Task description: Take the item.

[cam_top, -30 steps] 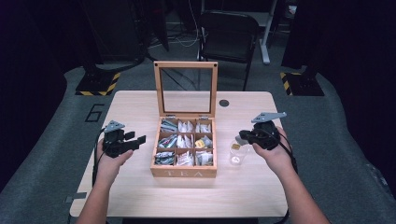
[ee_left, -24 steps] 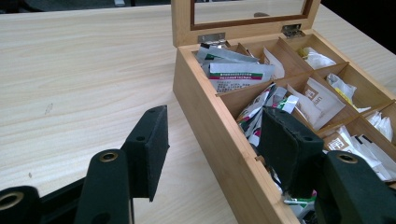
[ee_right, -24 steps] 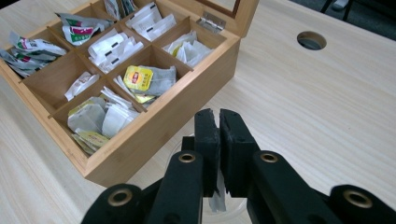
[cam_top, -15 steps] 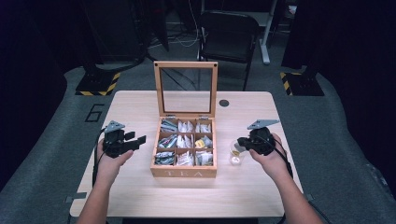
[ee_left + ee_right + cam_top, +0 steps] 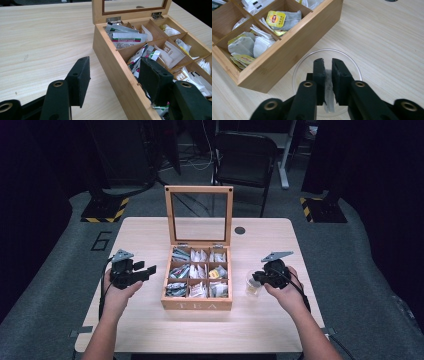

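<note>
Left gripper (image 5: 150, 269) held above the table (image 5: 150, 330) just left of the wooden tea box (image 5: 197, 305) — jaws apart, nothing between them; in the left gripper view one pad (image 5: 80, 80) hangs over bare tabletop and the other sits over the box's near wall. Box stands mid-table with its glass-paned lid (image 5: 199, 215) upright at the back; nine compartments, all holding tea sachets (image 5: 196, 272), a yellow-tagged one (image 5: 277, 18) in the middle cell of the right column. Small dark disc (image 5: 240, 230) set in the table behind the box, to its right. Right of the box, just beside its wall, a clear glass cup (image 5: 252, 285) on the table. Right gripper (image 5: 256, 278) over the cup's mouth — the right gripper view shows a tea bag (image 5: 328, 91) hanging between the pads inside the rim (image 5: 352, 62), the jaws having just begun to part, a narrow gap between them; whether the pads press the bag I cannot tell.
</note>
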{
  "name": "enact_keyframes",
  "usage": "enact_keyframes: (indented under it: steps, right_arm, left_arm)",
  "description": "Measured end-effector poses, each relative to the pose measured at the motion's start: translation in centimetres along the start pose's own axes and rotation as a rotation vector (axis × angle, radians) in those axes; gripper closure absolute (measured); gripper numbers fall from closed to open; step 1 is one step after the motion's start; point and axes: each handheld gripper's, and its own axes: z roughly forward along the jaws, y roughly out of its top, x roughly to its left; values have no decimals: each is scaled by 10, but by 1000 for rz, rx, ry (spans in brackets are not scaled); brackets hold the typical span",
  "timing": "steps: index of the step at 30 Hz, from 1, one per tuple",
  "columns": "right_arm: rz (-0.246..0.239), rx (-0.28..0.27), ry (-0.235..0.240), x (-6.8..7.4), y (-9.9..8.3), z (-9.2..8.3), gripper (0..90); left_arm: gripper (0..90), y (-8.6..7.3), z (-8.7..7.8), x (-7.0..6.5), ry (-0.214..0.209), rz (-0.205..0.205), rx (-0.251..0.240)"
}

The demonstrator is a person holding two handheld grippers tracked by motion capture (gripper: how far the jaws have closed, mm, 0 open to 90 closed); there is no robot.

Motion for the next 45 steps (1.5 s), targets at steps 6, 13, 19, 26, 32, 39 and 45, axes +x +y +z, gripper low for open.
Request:
enact_keyframes:
  steps: [6, 13, 19, 26, 32, 39, 45]
  right_arm:
    - [4, -10, 1, 1, 1, -1, 782]
    - [-7, -22, -4, 2, 3, -4, 719]
    - [-17, -52, -4, 4, 13, -10, 619]
    - [-26, -82, -12, 6, 28, -15, 561]
    - [-40, -107, -21, 9, 41, -21, 511]
    - [-50, -122, -19, 8, 58, -24, 471]
    - [-37, -129, 11, 10, 69, -21, 460]
  left_arm:
    - [426, 0, -1, 0, -3, 2, 3]
    - [425, 0, -1, 0, -3, 0, 4]
    - [424, 0, -2, 1, -1, -3, 3]
    - [422, 0, -2, 1, -2, -7, -4]
    - [422, -1, -1, 2, -1, -4, 0]
    - [421, -1, 0, 2, -4, -6, 7]
    - [421, -1, 0, 3, -2, -7, 6]
